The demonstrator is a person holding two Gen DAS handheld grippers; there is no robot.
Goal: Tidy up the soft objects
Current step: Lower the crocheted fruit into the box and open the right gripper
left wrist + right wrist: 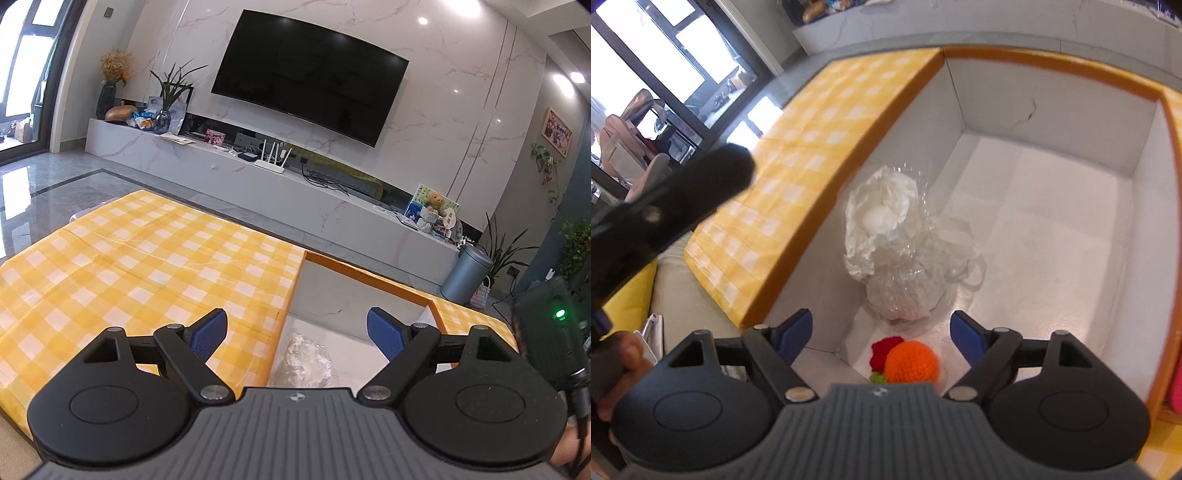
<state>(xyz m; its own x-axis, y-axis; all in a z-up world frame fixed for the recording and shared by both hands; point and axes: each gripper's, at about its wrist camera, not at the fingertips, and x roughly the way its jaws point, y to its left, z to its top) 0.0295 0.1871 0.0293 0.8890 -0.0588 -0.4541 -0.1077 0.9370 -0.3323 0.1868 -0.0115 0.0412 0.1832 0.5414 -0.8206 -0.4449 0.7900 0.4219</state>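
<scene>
Left wrist view: left gripper (297, 334) spread wide, empty, above the box (365, 275) rim; crumpled plastic bag (306, 360) inside.

Right wrist view: right gripper (881, 334) likewise spread and empty over the bag (886, 229) and orange knitted ball (911, 362), both near-left in the box (1052, 66). Risk: slippery film escaping a pinch.

My left gripper (297, 334) and right gripper (881, 336) are matte black, with blue ribbed pads (208, 332). Silver screws dot my linkages. My bases are grey and ridged.

Crinkly glossy plastic bag (886, 236), woolly crocheted orange ball (911, 362), matt white box (1071, 229), checked cloth (147, 258).
</scene>
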